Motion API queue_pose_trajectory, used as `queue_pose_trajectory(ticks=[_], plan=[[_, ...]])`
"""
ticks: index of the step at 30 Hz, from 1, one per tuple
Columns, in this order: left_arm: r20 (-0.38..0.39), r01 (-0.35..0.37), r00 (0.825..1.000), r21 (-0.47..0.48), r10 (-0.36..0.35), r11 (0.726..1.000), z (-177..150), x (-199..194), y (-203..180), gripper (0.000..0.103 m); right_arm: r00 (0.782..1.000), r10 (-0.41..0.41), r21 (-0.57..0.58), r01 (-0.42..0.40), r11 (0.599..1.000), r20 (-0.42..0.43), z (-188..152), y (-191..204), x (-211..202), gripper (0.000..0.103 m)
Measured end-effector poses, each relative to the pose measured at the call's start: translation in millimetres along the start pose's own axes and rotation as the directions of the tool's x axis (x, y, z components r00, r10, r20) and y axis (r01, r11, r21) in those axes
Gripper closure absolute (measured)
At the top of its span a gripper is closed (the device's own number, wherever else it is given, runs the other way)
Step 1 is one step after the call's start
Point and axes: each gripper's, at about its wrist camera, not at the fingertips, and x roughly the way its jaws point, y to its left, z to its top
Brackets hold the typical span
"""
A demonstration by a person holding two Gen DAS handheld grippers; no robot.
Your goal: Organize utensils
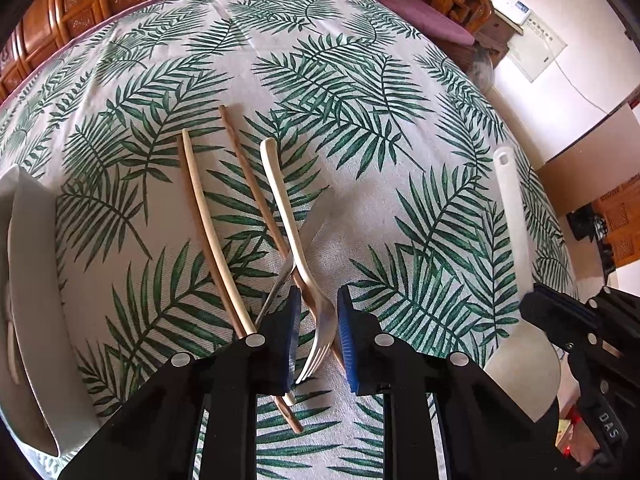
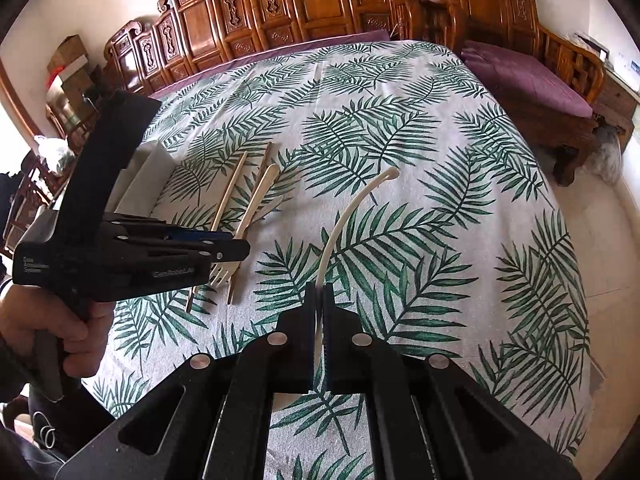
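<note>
Two spread left fingers astride the fork; right fingers pinching the spatula.

Off-white tablecloth printed with green palm fronds, cream-handled silver fork, one pale and one brown wooden chopstick, white plastic spatula, black grippers with blue pads, purple cushion, carved reddish-brown wood.

A white cloth printed with green palm leaves is spread beneath and ahead of the right gripper. Carved brown wooden panels are seen far ahead of it, and a carved wooden bench with a purple cushion is set ahead to its right.
</note>
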Motion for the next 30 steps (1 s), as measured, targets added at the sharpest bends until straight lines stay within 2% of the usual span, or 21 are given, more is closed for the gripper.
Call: queue_pose_trajectory(ticks=[2,9,18,24,30], plan=[[-0.008,-0.01,1.0,0.003,0.01,1.0,0.2,2.3,-0.6,0.098,1.0,-0.001,0.002,0.001,1.0,-0.007,-1.4,-0.4,2.8,0.099],[0.009,-0.031,0.999,0.038,0.031,0.999,-6.4,-8.6,-3.9,0.098,1.0,0.006,-0.006,-0.006,1.0,-0.029,-4.5,3.4,12.3,0.099],[0.079,-0.065,0.995,0.121,0.056,0.99,-34.9,-54.4,-9.6,0.098,0.999,0.016,-0.021,-0.017,1.0,-0.037,-6.6,11.6,14.8,0.099],[0.109,-0.079,0.992,0.125,0.066,0.989,-53.2,-80.9,-0.8,0.098,0.999,0.022,-0.031,-0.023,0.999,-0.036,-7.3,17.0,13.8,0.099],[0.14,-0.078,0.988,0.081,0.066,0.994,-72.2,-109.4,20.0,0.098,0.999,0.037,-0.052,-0.038,0.998,-0.032,-7.8,27.9,11.0,0.099]])
